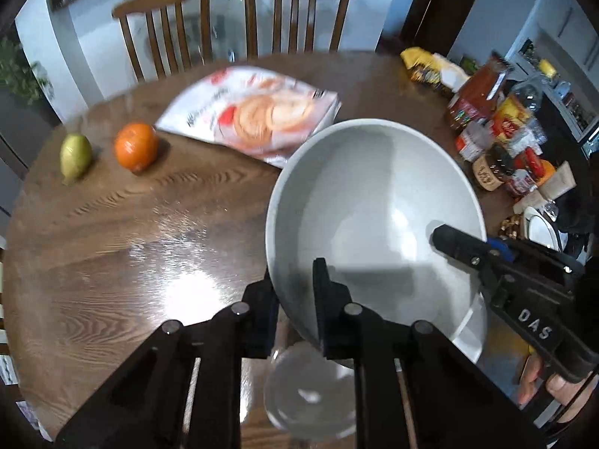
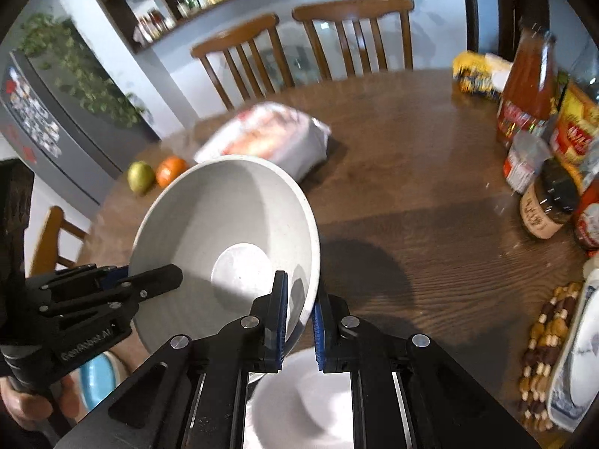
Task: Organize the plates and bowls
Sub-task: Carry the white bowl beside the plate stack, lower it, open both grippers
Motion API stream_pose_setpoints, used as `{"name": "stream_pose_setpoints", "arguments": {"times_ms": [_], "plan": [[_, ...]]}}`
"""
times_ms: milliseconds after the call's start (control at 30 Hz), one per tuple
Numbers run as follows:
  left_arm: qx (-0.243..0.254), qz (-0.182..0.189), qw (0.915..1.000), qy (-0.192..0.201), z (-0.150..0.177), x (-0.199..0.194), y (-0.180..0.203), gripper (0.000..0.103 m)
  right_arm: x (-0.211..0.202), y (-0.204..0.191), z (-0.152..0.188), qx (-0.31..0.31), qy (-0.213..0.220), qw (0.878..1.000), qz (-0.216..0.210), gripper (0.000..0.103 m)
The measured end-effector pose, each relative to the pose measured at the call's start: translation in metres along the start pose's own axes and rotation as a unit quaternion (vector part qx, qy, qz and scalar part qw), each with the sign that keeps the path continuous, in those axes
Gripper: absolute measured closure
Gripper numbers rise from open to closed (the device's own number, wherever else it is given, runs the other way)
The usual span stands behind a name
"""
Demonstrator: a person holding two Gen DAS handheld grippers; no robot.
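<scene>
A large white bowl [image 1: 374,202] is held tilted above the wooden table [image 1: 131,224]; it also shows in the right wrist view [image 2: 224,217]. My left gripper [image 1: 295,299] is shut on its near left rim. My right gripper [image 2: 299,321] is shut on its right rim, and shows in the left wrist view [image 1: 468,250]. The left gripper shows in the right wrist view [image 2: 149,280]. A clear glass bowl [image 1: 310,396] sits below the left gripper. A white bowl [image 2: 307,404] sits under the right gripper. A blue-and-white plate [image 2: 576,359] lies at the right edge.
A pear [image 1: 75,157], an orange [image 1: 136,146] and a white food bag [image 1: 258,112] lie on the table's far side. Bottles, jars and packets [image 2: 543,142] crowd the right side. A bead trivet [image 2: 543,355] lies near the plate. Two chairs [image 1: 232,22] stand behind. A blue bowl [image 2: 97,378] sits low left.
</scene>
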State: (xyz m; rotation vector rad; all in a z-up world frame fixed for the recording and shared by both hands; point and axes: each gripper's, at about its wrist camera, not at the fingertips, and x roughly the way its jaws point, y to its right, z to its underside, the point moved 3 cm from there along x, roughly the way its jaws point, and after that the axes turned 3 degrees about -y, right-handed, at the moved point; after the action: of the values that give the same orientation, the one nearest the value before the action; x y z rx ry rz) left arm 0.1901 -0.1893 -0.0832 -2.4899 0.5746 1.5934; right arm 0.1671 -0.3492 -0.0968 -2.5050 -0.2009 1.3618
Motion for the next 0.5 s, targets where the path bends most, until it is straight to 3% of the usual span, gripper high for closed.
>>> {"name": "stream_pose_setpoints", "arguments": {"times_ms": [233,500], "plan": [[-0.009,0.006,0.9989,0.046,0.051,-0.05,0.001,0.089,-0.057,-0.029,0.039,-0.031,0.048,0.998,-0.005,0.09],[-0.016,-0.032,0.996,0.082,0.117,-0.091,0.0,0.089,-0.094,-0.064,0.096,-0.063,0.055,0.996,-0.014,0.089]]}}
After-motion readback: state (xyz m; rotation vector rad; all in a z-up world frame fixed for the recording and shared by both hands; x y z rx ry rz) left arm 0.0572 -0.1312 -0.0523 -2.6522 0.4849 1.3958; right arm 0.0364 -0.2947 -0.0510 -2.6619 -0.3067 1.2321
